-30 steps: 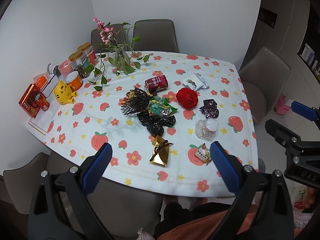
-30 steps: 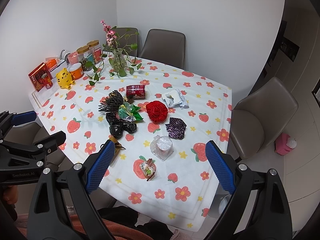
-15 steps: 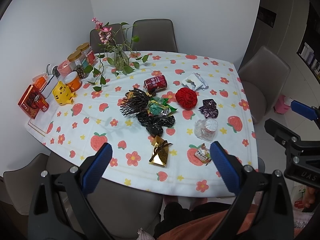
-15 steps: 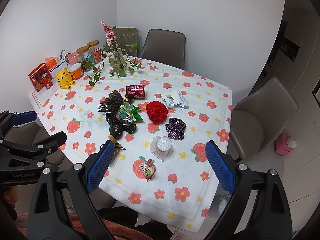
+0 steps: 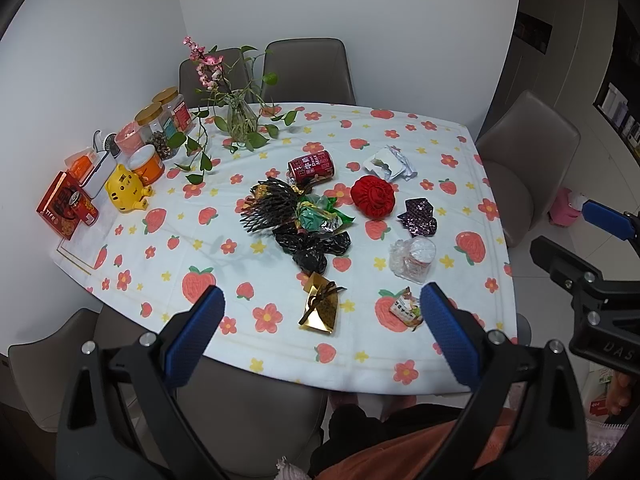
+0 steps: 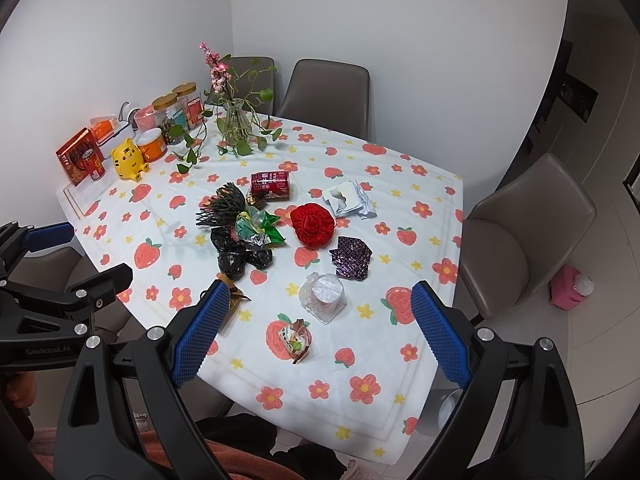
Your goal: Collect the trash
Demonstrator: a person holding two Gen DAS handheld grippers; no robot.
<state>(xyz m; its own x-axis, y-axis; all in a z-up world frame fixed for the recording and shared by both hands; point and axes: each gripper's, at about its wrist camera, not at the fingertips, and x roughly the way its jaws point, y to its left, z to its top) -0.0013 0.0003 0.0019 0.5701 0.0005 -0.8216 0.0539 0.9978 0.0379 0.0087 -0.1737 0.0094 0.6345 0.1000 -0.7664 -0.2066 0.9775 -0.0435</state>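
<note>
Trash lies in the middle of the flowered tablecloth (image 5: 132,268): a red can (image 5: 311,165) on its side, a black crumpled bag (image 5: 314,246), a green and silver wrapper (image 5: 320,216), a red pleated wad (image 5: 373,196), a white torn packet (image 5: 390,163), a purple foil (image 5: 418,216), a clear plastic cup (image 5: 414,259), a gold wrapper (image 5: 320,308) and a small snack wrapper (image 5: 405,307). My left gripper (image 5: 320,334) is open, held above the near table edge. My right gripper (image 6: 320,332) is open too, over the snack wrapper (image 6: 297,338).
A vase with trailing plant (image 5: 239,120), jars (image 5: 168,114), a yellow tiger figure (image 5: 125,188) and a red box (image 5: 64,205) line the far left. Grey chairs (image 5: 308,72) surround the table. A pink object (image 6: 570,288) sits on the floor at the right.
</note>
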